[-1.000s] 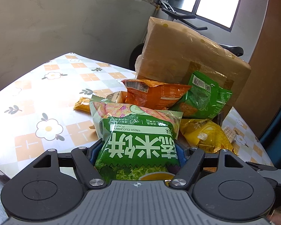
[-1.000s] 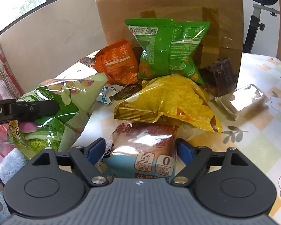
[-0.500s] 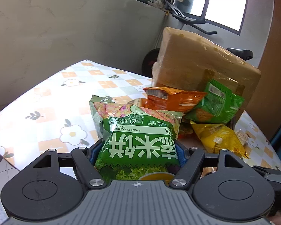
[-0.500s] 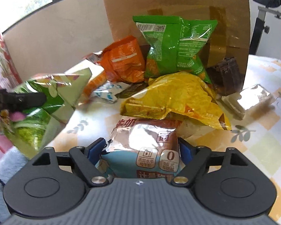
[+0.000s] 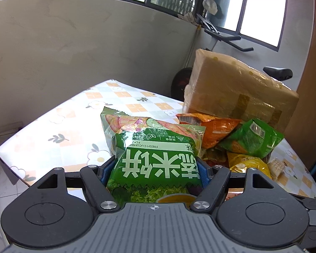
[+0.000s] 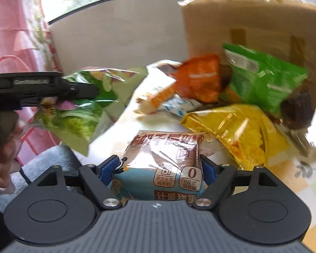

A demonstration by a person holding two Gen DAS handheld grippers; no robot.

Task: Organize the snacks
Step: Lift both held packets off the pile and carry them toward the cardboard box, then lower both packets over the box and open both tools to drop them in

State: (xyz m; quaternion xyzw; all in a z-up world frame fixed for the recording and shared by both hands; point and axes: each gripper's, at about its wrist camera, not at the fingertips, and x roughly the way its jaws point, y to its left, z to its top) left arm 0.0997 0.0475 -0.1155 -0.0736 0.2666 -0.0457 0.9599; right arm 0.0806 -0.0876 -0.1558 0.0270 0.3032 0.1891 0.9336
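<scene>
Flowered surface (image 5: 59, 124) carries the pile at your one o'clock; your left tongs (image 5: 155, 168) clench the green rice-cracker bag (image 5: 158, 160), right tongs (image 6: 158, 168) the milk-pastry pack (image 6: 164, 168), both lifted for sorting.

My left gripper (image 5: 155, 166) has lifted its green cucumber bag (image 5: 155, 160) up and back from the pile; table (image 5: 52, 130) edge and floor now show. My right gripper (image 6: 158, 168) has tightened slightly on the blue-brown packet (image 6: 164, 168), raised it, and rolled, so the cardboard box (image 6: 252, 27) tilts, blurred.
</scene>
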